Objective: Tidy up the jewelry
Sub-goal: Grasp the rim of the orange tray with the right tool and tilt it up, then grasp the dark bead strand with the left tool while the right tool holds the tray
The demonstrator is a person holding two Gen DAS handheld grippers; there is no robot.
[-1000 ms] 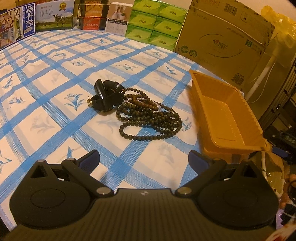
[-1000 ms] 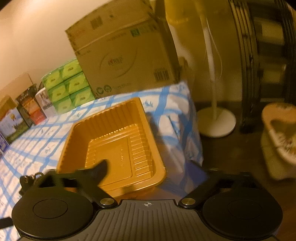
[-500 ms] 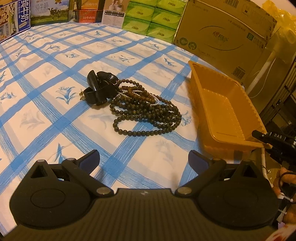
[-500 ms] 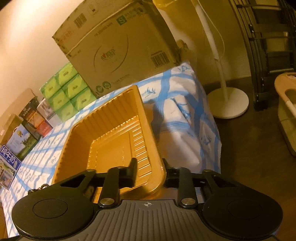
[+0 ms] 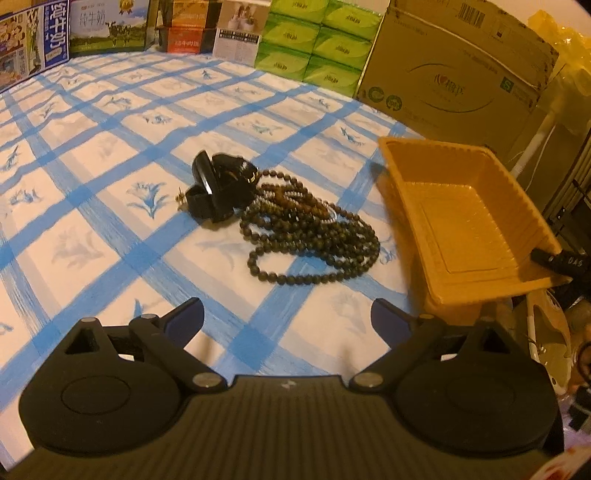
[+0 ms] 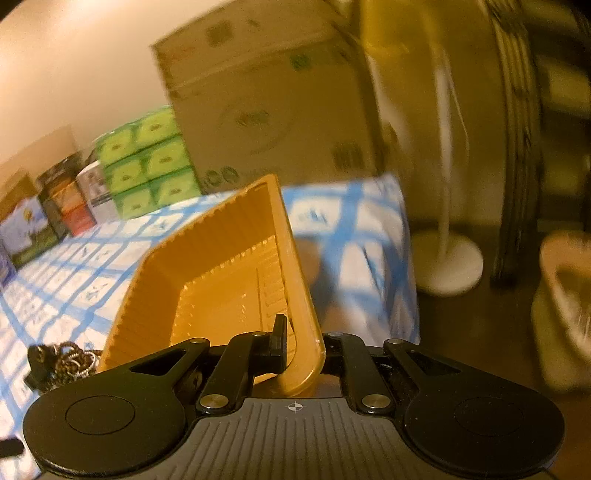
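A pile of dark bead necklaces (image 5: pixel 314 236) lies on the blue-checked tablecloth (image 5: pixel 110 206), touching black hair clips (image 5: pixel 218 188) on its left. The orange plastic tray (image 5: pixel 458 221) stands to the right, near the table's edge. My left gripper (image 5: pixel 286 319) is open and empty, hovering in front of the beads. My right gripper (image 6: pixel 301 347) is shut on the tray's near right rim (image 6: pixel 299 295) and tilts the tray (image 6: pixel 207 288) up on that side. The beads (image 6: pixel 74 360) show at the lower left of the right wrist view.
A large cardboard box (image 5: pixel 458 70), green tissue packs (image 5: pixel 317 44) and milk cartons (image 5: pixel 107 26) line the table's far edge. A white fan stand (image 6: pixel 447 254) and a basket (image 6: pixel 565 314) stand on the floor beyond the table's right edge.
My right gripper closed on the tray's rim and lifted that side, tilting the tray. My left gripper drew slightly nearer the beads.
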